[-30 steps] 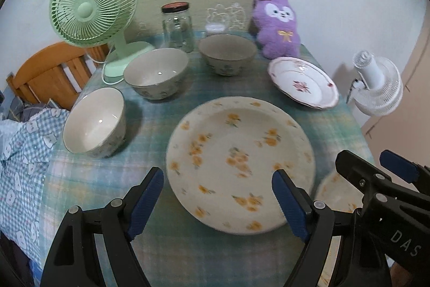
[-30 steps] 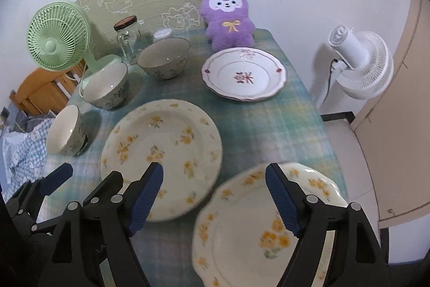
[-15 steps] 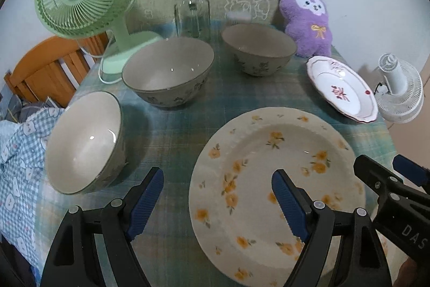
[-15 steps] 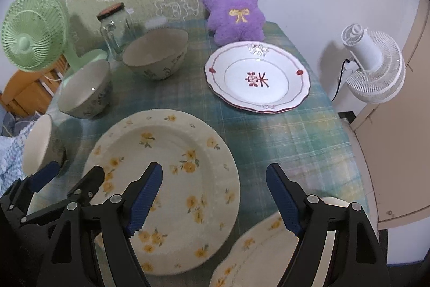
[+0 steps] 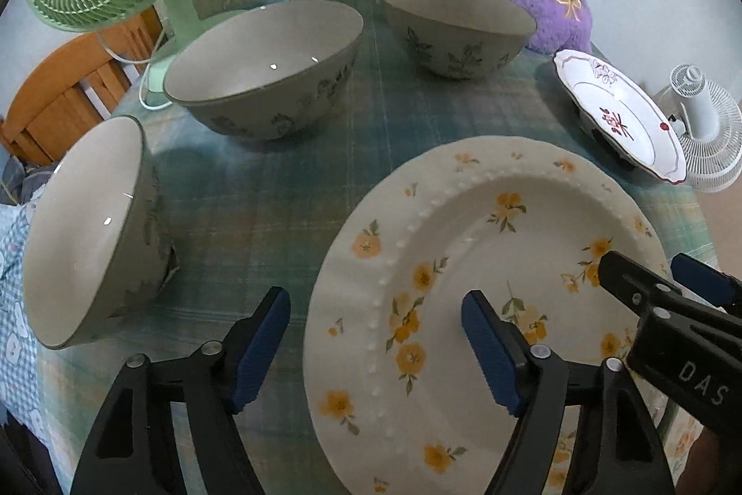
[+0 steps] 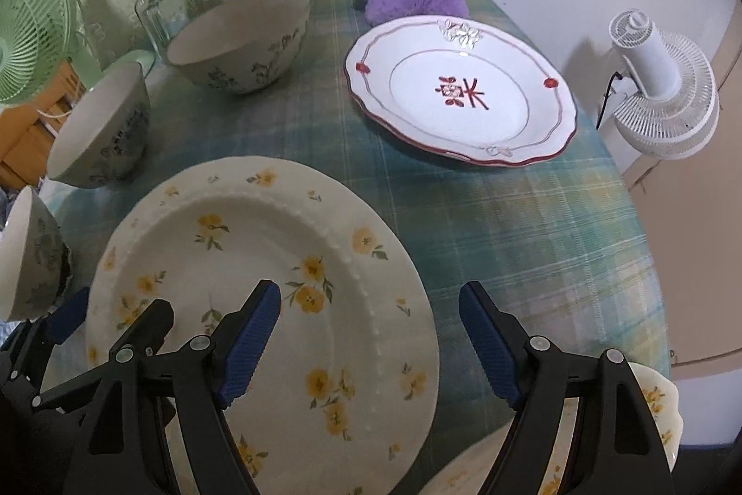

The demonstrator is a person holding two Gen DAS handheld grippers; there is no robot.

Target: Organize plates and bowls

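Our left gripper (image 5: 375, 344) has just been closing a little, its jaws apart over the yellow-flower plate's (image 5: 487, 263) edge. Our right gripper (image 6: 371, 337) gapes wide, holding nothing, over the same plate on the table (image 6: 510, 226).

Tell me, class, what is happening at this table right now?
A person holds a gripper in each hand over a table laid with a checked cloth. Both hang above the large yellow-flowered plate. The left gripper straddles its left rim, and its jaws have just been closing; the right gripper stands open over its right rim. Neither grips anything yet. Three bowls, the nearest, and a red-patterned plate sit untouched.
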